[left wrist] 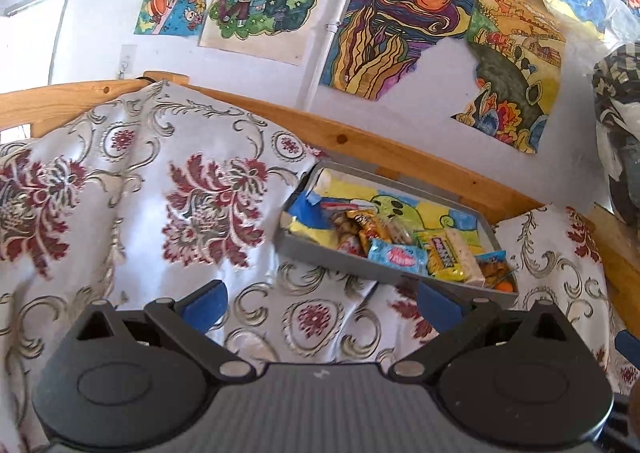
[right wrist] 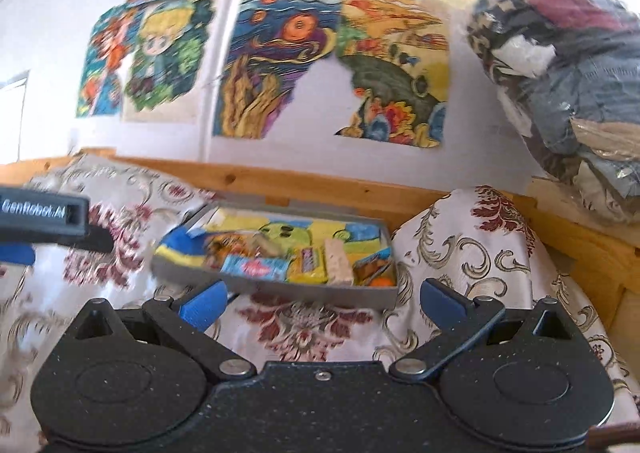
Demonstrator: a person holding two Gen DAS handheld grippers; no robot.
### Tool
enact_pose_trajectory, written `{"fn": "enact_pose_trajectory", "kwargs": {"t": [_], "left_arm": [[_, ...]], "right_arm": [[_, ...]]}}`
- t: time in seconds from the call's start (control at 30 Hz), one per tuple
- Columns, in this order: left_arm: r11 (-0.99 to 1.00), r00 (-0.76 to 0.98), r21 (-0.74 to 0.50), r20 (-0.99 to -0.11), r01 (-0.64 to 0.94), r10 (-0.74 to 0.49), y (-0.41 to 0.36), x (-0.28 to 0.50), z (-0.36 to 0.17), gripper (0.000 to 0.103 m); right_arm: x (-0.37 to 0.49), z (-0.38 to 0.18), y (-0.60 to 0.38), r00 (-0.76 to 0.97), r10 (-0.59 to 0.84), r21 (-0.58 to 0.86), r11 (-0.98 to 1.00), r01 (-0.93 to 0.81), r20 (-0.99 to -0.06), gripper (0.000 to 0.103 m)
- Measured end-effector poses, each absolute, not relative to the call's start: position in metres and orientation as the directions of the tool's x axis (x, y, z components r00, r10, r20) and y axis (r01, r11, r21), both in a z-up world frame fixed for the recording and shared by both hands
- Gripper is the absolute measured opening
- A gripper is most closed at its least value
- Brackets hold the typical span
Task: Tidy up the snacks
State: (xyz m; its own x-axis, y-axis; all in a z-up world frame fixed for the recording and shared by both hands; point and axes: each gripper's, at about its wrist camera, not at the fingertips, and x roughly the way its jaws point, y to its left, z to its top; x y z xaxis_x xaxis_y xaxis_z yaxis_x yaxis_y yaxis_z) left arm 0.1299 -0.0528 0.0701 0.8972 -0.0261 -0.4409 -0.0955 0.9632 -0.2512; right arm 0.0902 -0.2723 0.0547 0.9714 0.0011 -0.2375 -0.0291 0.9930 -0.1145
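Floral cloth [left wrist: 140, 189] under gray snack tray [left wrist: 344, 253], blurred in right view; 2 grippers [left wrist: 320, 305] [right wrist: 322, 303] wide, empty.

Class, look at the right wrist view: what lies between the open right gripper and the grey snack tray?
Only patterned cloth lies between the right gripper and the grey tray; no snack lies there.

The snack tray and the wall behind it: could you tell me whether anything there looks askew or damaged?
The tray sits tilted on rumpled cloth, with its snacks heaped toward the right end. On the wall, two drawings are torn: the swirl one and the landscape one are missing pieces where they meet.
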Motion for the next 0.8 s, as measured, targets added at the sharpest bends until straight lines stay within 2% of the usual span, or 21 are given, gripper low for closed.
{"fn": "enact_pose_trajectory", "kwargs": {"t": [0.27, 0.57, 0.8], "left_arm": [[0.977, 0.901, -0.203, -0.432, -0.063, -0.032, -0.044, 0.099, 0.062, 0.102], [0.992, 0.910, -0.126, -0.414, -0.025, -0.030, -0.042, 0.064, 0.043, 0.102], [0.991, 0.911, -0.134, -0.412, -0.031, -0.027, -0.033, 0.048, 0.030, 0.102]], "right_arm": [[0.059, 0.045, -0.261, 0.963, 0.004, -0.121, 0.992, -0.038, -0.269, 0.102], [0.038, 0.033, -0.260, 0.934, 0.002, -0.038, 0.999, -0.017, -0.358, 0.102], [0.025, 0.030, -0.252, 0.943, -0.027, -0.075, 0.997, 0.002, -0.332, 0.102]]}}
